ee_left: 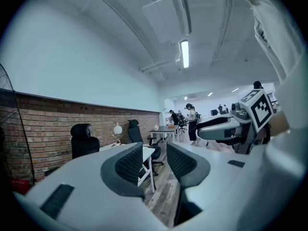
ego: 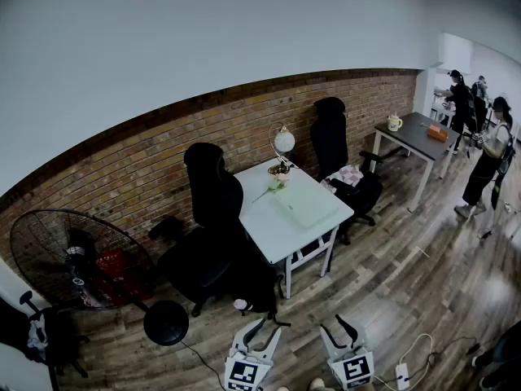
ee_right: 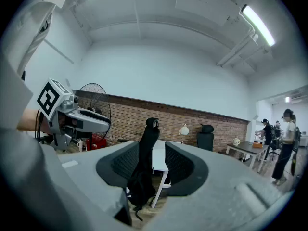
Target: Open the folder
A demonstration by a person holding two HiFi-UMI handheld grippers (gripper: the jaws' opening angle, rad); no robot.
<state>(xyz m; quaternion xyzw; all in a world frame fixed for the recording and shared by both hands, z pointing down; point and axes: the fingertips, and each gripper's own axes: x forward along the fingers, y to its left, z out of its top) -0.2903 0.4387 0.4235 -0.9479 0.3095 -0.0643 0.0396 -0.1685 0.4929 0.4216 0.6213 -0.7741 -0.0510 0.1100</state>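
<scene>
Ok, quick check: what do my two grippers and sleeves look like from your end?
They match. The left gripper and right gripper have pale grey-white bodies, and each carries a cube with black-and-white square markers. The jaws are broad, rounded pale shells lined with dark, mesh-textured pads. The sleeve is light, whitish fabric.

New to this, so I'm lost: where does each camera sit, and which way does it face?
Head view: on the head, looking down at white table, folder; left gripper, right gripper below.
Left gripper view: on that gripper, level, toward the table; own open jaws.
Right gripper view: likewise, facing black chair; open jaws.
All share the table.
</scene>
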